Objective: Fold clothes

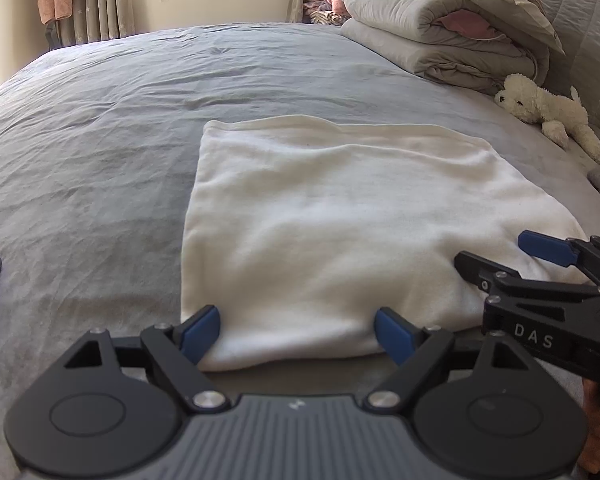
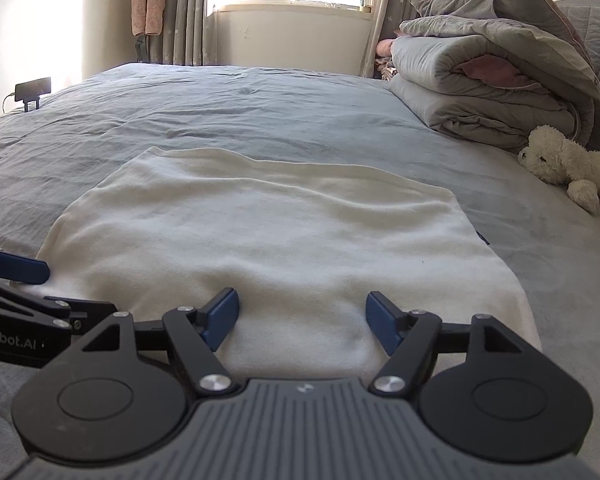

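Soft white fleecy garment (image 1: 340, 216), creased grey bedsheet (image 1: 100, 120)

"DAS" in white letters on the black plastic right gripper (image 1: 512, 258), seen from the left wrist. "Robot.AI" in white on the black plastic left gripper (image 2: 4, 276), start cut off.

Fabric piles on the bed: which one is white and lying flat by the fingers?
The folded white garment, spread flat in front of both grippers; the grey quilts are stacked by the headboard.
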Tool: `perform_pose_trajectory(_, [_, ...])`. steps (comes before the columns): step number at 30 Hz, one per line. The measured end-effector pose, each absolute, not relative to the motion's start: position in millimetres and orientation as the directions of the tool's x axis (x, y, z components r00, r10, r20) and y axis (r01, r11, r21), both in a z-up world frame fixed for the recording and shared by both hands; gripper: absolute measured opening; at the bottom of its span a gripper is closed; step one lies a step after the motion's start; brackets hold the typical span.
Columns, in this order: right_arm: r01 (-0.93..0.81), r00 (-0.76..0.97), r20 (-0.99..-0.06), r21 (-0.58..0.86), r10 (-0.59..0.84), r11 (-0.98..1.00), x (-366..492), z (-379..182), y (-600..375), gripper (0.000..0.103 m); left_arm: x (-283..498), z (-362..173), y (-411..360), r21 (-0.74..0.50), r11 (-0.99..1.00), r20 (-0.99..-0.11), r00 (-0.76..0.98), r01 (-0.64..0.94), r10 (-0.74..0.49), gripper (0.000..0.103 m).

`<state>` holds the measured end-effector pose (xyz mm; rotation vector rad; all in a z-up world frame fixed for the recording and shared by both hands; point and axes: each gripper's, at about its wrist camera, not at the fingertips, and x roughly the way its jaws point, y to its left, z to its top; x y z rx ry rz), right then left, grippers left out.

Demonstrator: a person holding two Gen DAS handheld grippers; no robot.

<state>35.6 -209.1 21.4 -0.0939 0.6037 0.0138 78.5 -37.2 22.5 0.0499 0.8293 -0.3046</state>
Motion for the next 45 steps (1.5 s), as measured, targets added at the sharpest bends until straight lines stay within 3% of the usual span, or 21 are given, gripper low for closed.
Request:
perform_pose_trajectory(11, [-0.107, 0.755, -0.655, -0.175, -0.035, 0.979, 9.7, 22.1, -216.8, 0.074, 78.5, 23.4, -35.5, -0.086, 0.954, -0.733, 0.631, 0.287, -0.256, 0.086])
perform_pose_trajectory(22, [0.162, 0.705, -0.706, 0.249, 0.065, 0.955, 18.4, 29.7, -311.0, 0.074, 79.3, 23.3, -34.6, -0.093, 0.953, -0.734, 0.627, 0.288, -0.261, 0.086])
perform_pose_trajectory(34, [0.464, 0.67, -0.734, 0.3, -0.109, 0.834, 7.0, 32.4, -366.7, 0.068, 79.7, 23.6, -34.2, -0.094, 0.953, -0.735, 0.625, 0.288, -0.262, 0.086])
perform_pose_trajectory(38, [0.469, 0.725, -0.688, 0.473, -0.02, 0.746, -5.7, 29.3, -372.7, 0.072, 79.1, 23.4, -35.0, -0.089, 0.953, -0.735, 0.627, 0.288, -0.258, 0.086])
perform_pose_trajectory(45, [0.416, 0.778, -0.628, 0.528, 0.011, 0.74, -11.3, 21.8, -343.9, 0.072, 77.6, 22.4, -37.1, -0.077, 0.955, -0.731, 0.635, 0.285, -0.248, 0.086])
